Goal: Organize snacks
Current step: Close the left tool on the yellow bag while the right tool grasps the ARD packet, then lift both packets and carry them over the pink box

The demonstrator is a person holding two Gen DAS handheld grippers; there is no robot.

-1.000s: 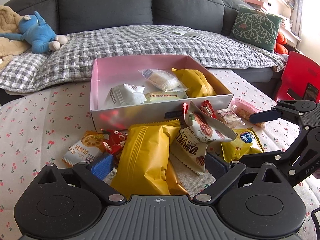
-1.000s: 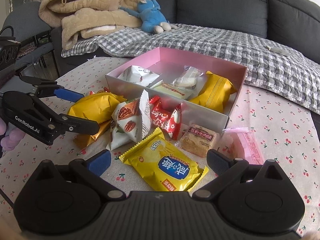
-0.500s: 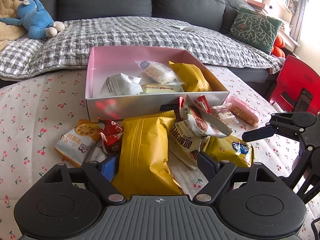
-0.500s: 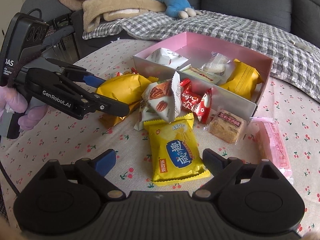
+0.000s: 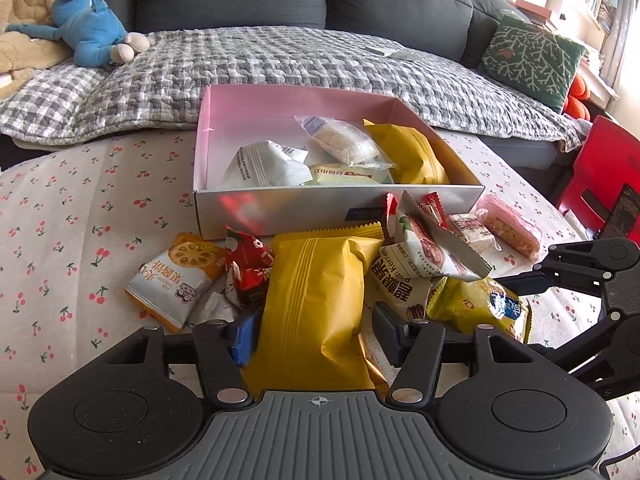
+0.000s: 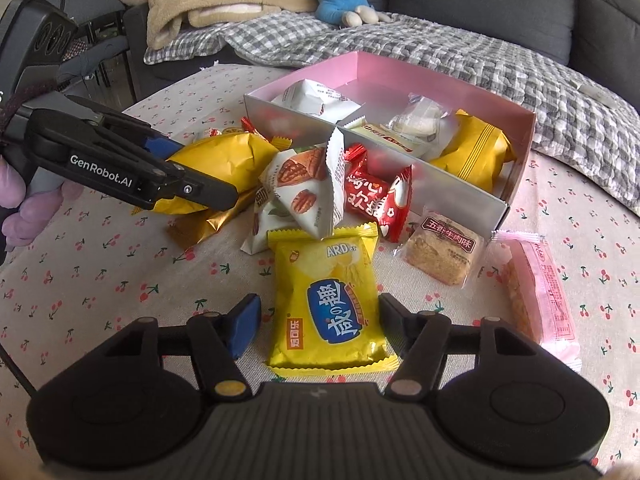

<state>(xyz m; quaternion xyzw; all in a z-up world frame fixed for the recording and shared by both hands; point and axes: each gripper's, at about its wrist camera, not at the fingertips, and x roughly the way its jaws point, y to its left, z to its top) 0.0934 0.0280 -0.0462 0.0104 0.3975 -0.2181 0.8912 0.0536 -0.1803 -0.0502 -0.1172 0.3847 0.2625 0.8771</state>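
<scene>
Left gripper [image 5: 316, 330] jaws are closing around the big yellow packet [image 5: 316, 304] between them, pads touching its sides; the pink box [image 5: 336, 204] sits just ahead. Right gripper [image 6: 318, 322] jaws are closing beside the yellow chip bag [image 6: 326, 300]; the box [image 6: 516, 168] is ahead-right.

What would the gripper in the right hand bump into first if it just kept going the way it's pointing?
The yellow chip packet lying between the closing jaws of the right gripper. Just beyond it sits the white nut packet, though depth is hard to judge.
</scene>
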